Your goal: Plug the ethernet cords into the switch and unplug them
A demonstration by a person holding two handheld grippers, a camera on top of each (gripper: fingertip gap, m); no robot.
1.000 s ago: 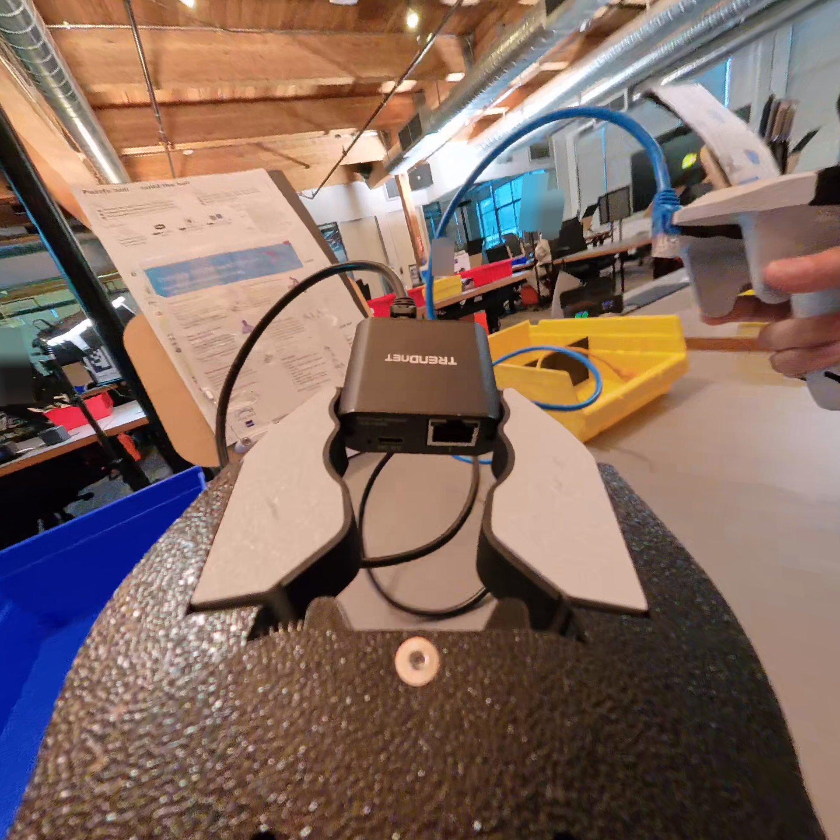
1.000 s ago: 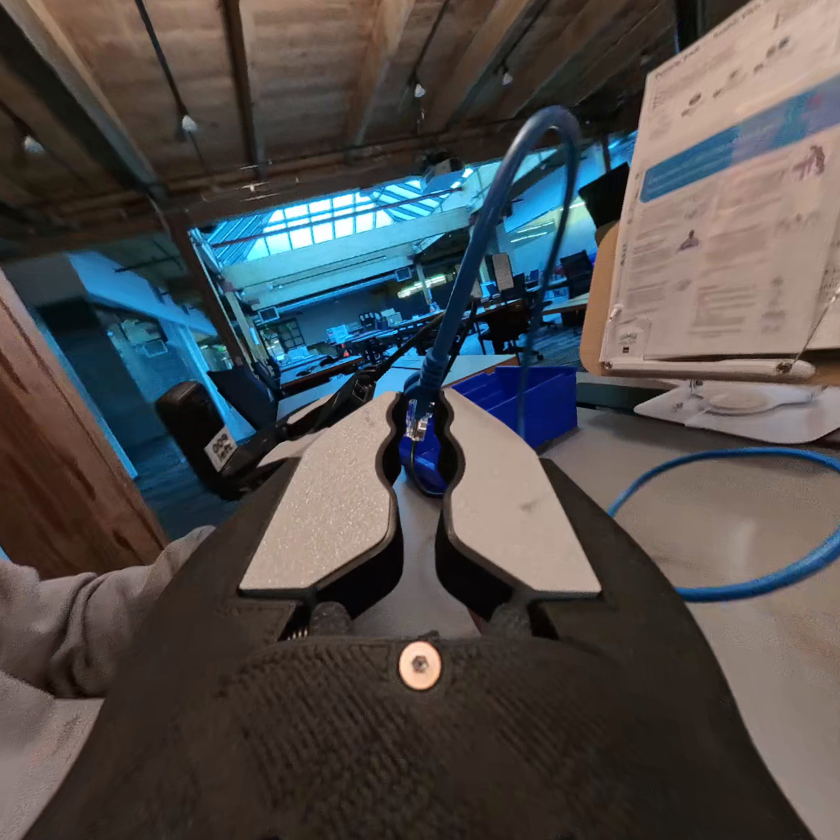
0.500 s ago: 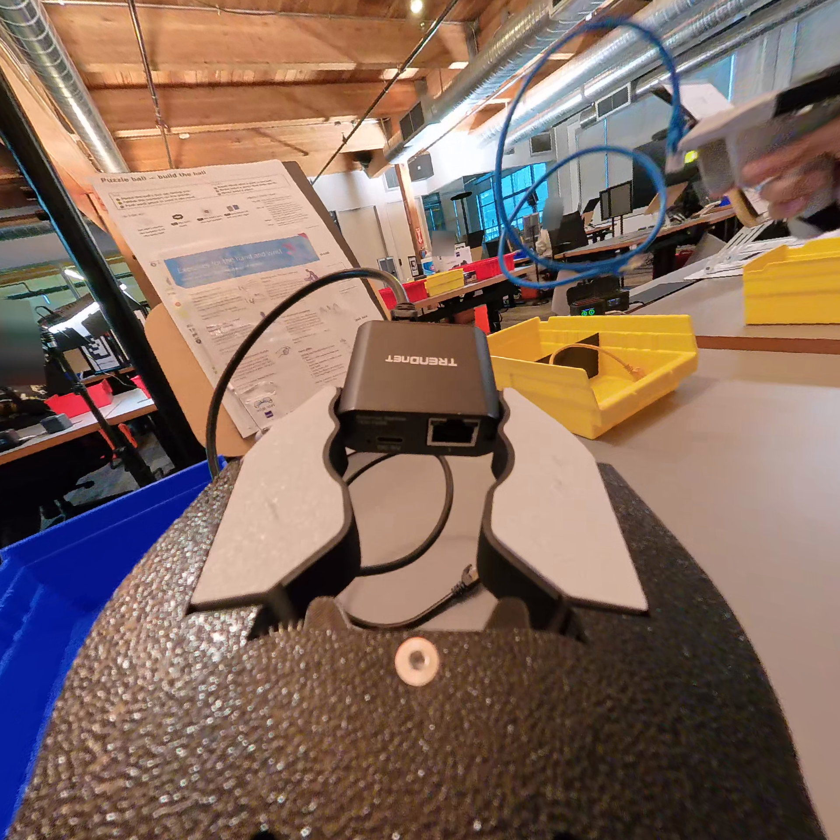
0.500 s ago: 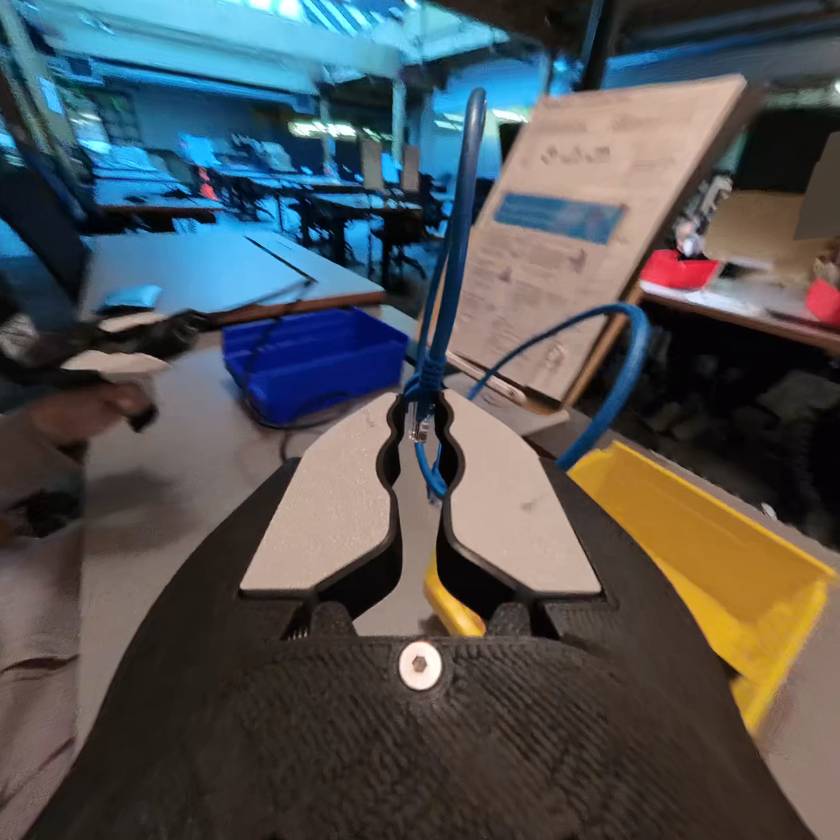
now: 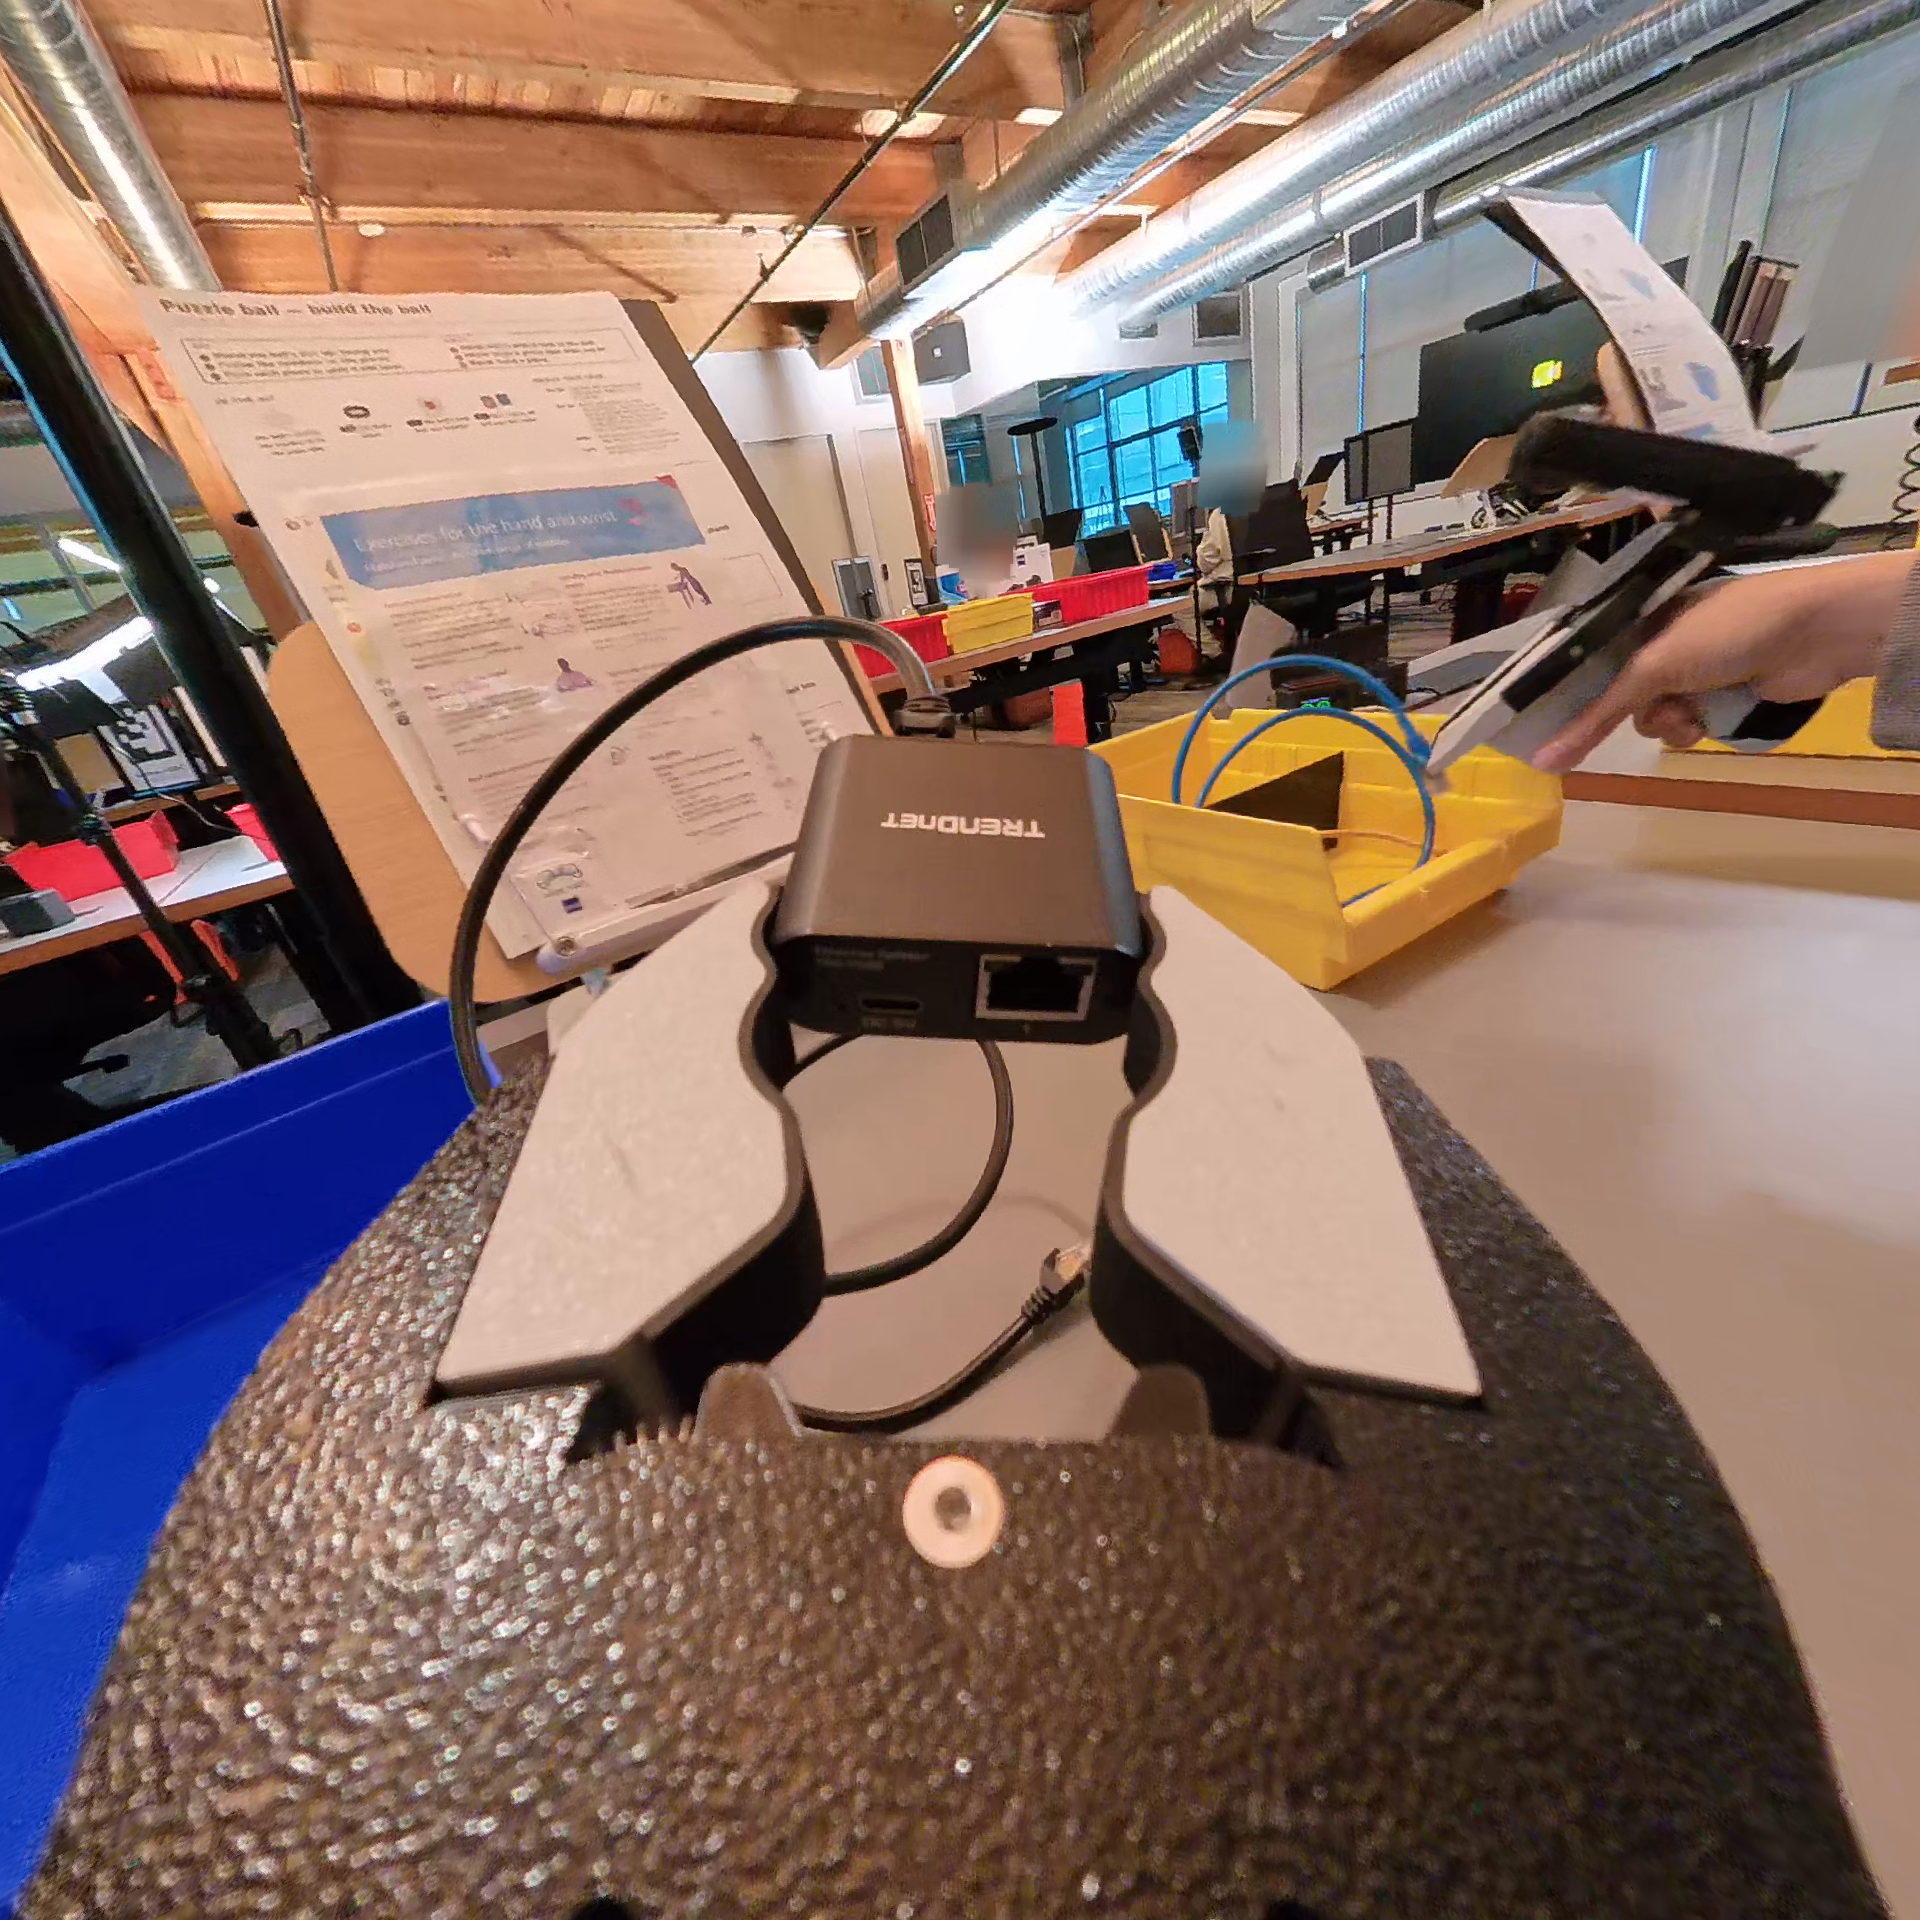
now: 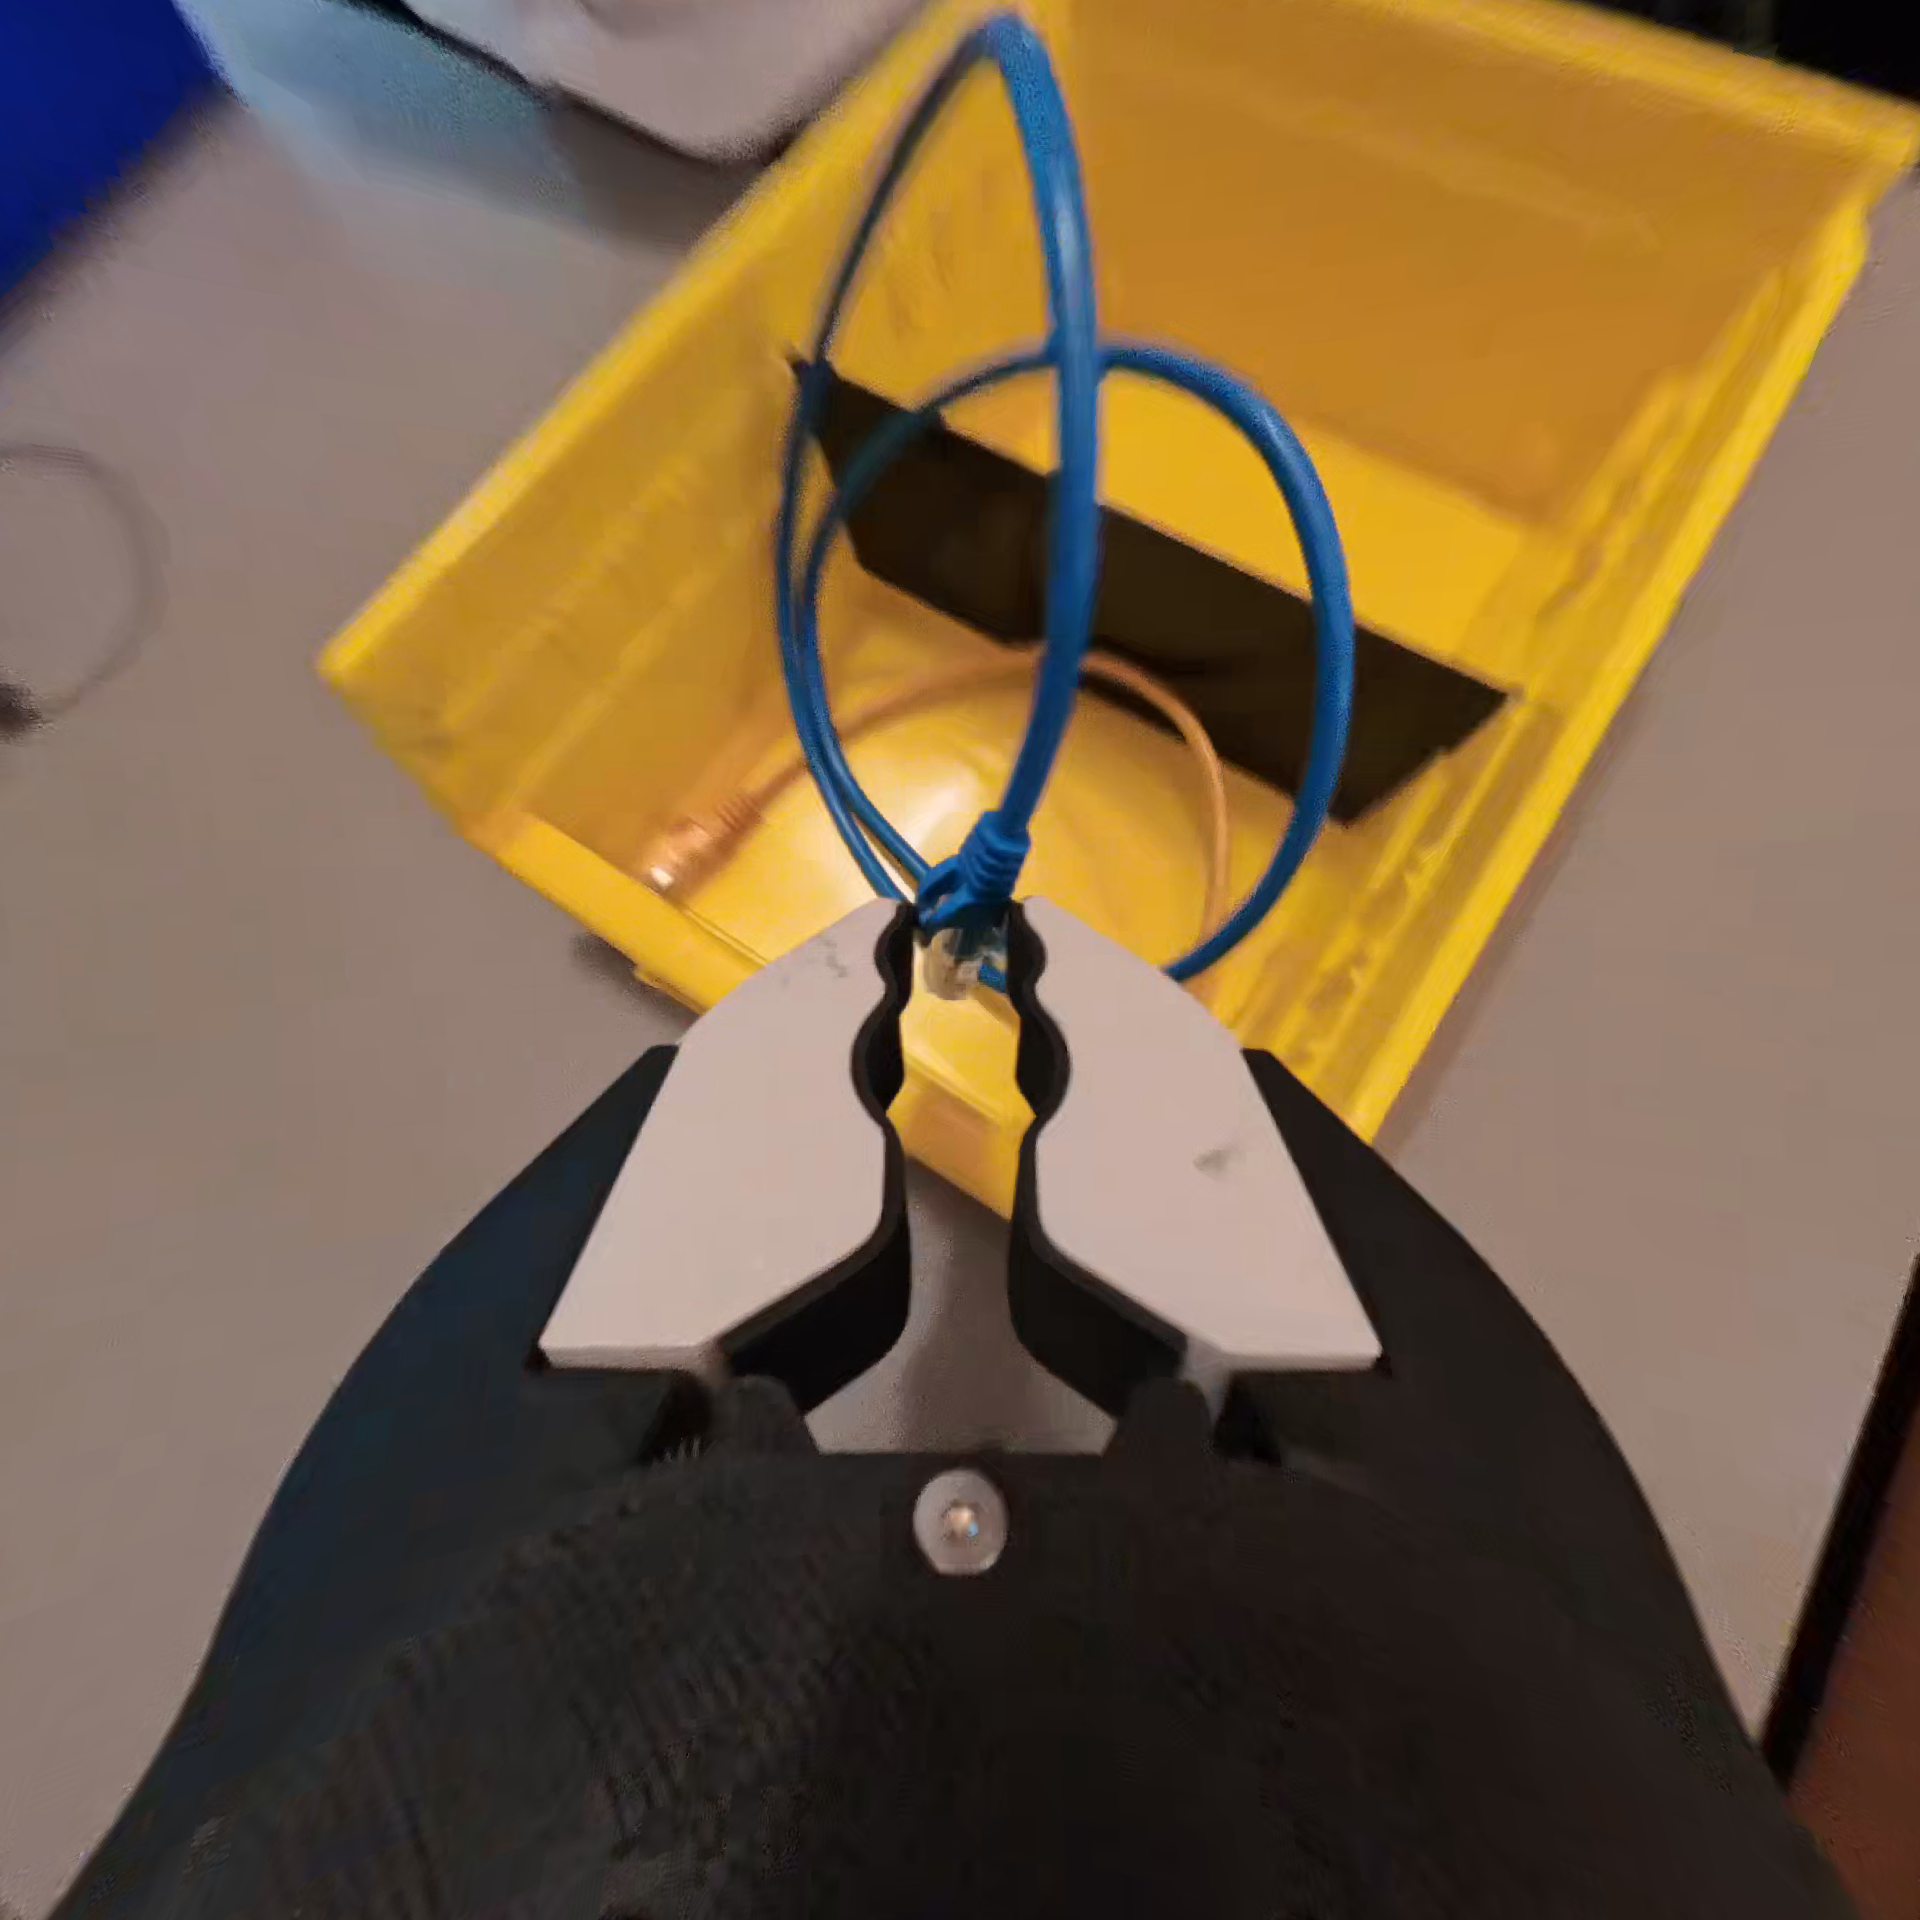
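Observation:
My left gripper (image 5: 956, 940) is shut on the black switch (image 5: 956, 831), held level above the table. Its front ethernet port (image 5: 1034, 985) is empty. A black cable (image 5: 582, 790) leaves the switch's back, loops left and under, and its loose plug (image 5: 1055, 1273) lies on the table. My right gripper (image 6: 958, 925) is shut on the plug of the blue ethernet cord (image 6: 1060, 416), pointing down over the yellow bin (image 6: 447, 623). The cord's loops hang into the bin. In the left wrist view the right gripper (image 5: 1455, 743) is far right, over the bin (image 5: 1247, 883).
The yellow bin holds an orange cord (image 6: 1205, 769) and a black divider (image 6: 1143, 582). A blue bin (image 5: 156, 1247) sits at the left table edge. A printed sheet on a stand (image 5: 499, 623) rises behind the switch. Grey table (image 5: 1610, 1143) lies to the right. My right fingertips sit around 45 cm from my left ones.
My right gripper swung down from high up to point into the yellow bin, carrying the blue cord. My left gripper kept the switch nearly still; the black cable's loose plug came into view.

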